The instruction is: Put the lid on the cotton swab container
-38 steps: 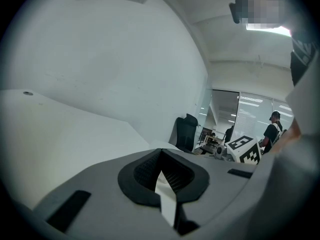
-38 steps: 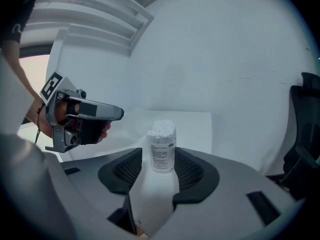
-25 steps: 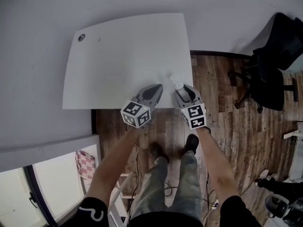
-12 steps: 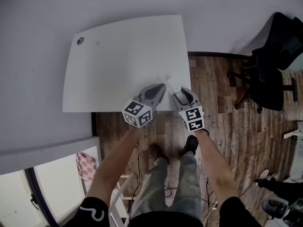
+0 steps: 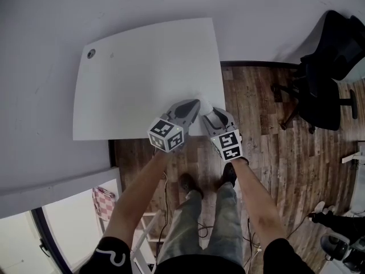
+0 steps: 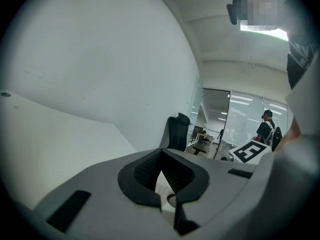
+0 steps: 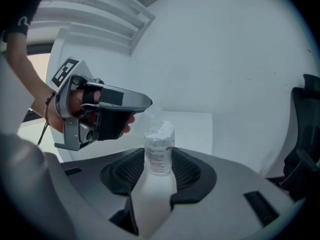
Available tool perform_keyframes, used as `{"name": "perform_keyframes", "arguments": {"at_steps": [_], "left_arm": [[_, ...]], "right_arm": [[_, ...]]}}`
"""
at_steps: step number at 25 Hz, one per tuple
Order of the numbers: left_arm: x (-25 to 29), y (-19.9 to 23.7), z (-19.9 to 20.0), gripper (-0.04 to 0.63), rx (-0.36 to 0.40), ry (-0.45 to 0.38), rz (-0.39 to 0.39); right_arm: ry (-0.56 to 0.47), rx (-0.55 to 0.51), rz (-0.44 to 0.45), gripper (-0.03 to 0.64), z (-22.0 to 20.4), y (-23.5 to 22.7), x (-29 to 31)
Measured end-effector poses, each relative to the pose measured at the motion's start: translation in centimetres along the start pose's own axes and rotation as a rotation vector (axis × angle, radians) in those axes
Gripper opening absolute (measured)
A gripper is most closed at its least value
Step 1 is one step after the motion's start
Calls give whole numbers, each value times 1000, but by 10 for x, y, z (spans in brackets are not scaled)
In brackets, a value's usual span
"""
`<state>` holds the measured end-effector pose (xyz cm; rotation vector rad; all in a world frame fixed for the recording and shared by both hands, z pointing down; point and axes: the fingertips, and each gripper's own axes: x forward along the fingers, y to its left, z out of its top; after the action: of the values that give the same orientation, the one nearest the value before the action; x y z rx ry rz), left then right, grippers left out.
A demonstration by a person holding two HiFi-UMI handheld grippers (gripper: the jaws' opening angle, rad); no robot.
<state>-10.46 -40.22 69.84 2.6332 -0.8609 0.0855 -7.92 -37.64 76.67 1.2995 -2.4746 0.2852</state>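
Cotton swab container (image 7: 160, 149): upright, uncapped, white swab tips showing at its mouth. It is clamped between the wide-set jaws of the right gripper (image 7: 159, 176), above the near right corner of the white table (image 5: 142, 67).

Left gripper (image 6: 165, 184): jaws narrow, pinching a clear lid (image 7: 152, 113) (faint, hard to make out) just above the container's mouth.

Black office chair (image 5: 328, 79): on the wood floor, well apart.
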Motion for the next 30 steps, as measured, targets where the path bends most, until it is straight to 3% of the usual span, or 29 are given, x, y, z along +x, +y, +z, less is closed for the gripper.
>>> {"name": "perform_keyframes", "arguments": {"at_steps": [30], "left_arm": [[32,-6,-12,25,90,129,-56]], "right_arm": [[-15,9,108,164,1,4,-6]]}}
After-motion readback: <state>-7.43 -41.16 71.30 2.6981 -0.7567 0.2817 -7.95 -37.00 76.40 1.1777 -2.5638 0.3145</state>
